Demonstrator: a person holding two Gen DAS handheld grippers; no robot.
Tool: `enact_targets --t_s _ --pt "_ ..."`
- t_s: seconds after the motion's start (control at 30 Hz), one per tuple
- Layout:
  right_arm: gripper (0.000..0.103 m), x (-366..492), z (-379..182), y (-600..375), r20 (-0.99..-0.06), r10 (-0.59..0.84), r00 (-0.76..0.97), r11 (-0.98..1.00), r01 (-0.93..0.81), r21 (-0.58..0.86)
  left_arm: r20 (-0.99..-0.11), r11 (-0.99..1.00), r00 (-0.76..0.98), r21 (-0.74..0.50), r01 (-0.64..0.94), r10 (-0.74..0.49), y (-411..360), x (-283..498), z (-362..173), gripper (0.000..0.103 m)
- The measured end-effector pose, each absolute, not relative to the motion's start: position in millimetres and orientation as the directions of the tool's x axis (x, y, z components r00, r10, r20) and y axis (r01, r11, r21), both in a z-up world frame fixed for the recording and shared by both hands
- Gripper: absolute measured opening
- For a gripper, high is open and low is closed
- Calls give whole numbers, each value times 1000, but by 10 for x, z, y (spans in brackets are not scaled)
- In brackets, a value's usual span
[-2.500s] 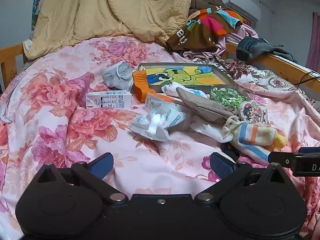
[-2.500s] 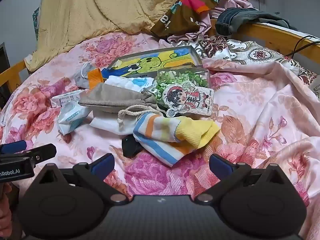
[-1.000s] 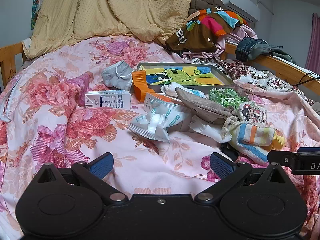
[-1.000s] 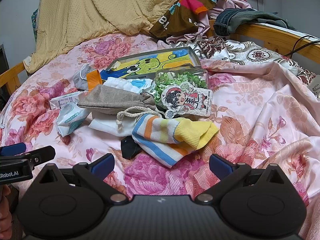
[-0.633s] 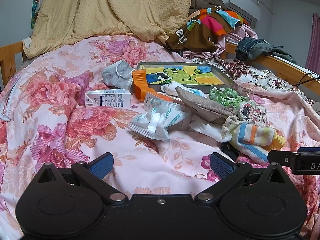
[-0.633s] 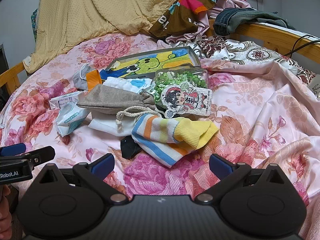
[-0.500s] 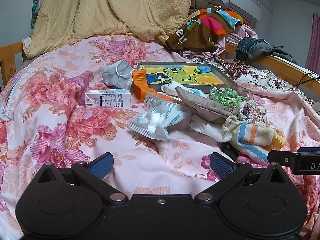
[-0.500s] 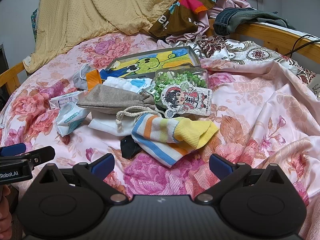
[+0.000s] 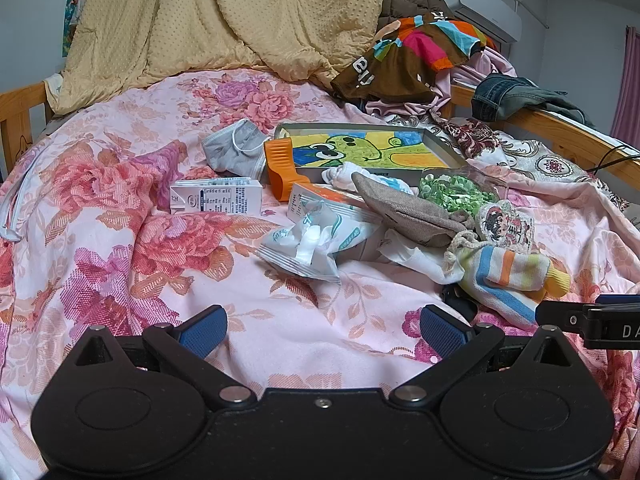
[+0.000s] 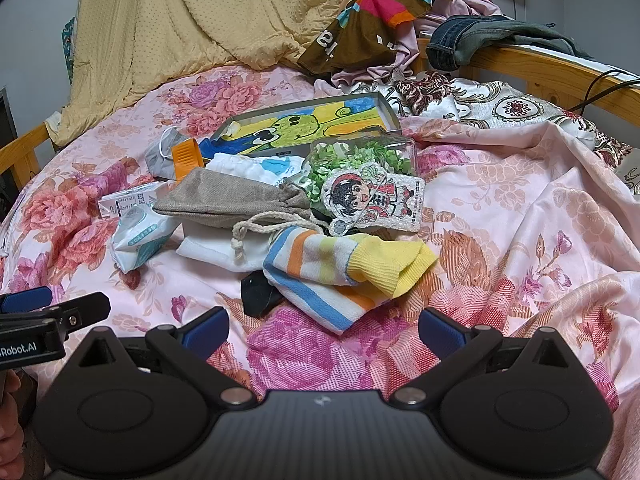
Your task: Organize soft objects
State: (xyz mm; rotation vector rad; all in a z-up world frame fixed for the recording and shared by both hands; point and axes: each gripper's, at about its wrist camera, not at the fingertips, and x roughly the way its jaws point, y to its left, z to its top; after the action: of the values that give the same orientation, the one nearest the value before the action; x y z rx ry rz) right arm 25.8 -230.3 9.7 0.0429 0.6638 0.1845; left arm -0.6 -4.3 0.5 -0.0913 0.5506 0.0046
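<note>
A pile of small items lies on the floral bedsheet. In the right wrist view a striped sock sits nearest, just beyond my right gripper, which is open and holds nothing. Behind the sock lie a burlap drawstring pouch, a white cloth and a tissue pack. In the left wrist view my left gripper is open over bare sheet, with the tissue pack ahead and the sock to the right. A grey face mask lies further back.
A tray with a cartoon picture stands behind the pile, with an orange plastic piece, a milk carton, a green-filled clear box and a cartoon card. A yellow blanket and heaped clothes fill the back. Wooden rail on the right.
Both views have shifted very slightly; nothing on the bed has moved and both grippers stay open.
</note>
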Motion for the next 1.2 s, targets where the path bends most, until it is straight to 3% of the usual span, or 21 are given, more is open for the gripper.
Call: enact_targets --t_s 0.9,1.2 --pt "103 373 213 -2381 -628 161 761 984 -171 45 -529 995 844 -81 54 -89 -102 311 33 102" --pt "103 576 269 -2311 -637 178 750 950 -299 -86 -555 985 830 110 137 -53 -178 561 87 102"
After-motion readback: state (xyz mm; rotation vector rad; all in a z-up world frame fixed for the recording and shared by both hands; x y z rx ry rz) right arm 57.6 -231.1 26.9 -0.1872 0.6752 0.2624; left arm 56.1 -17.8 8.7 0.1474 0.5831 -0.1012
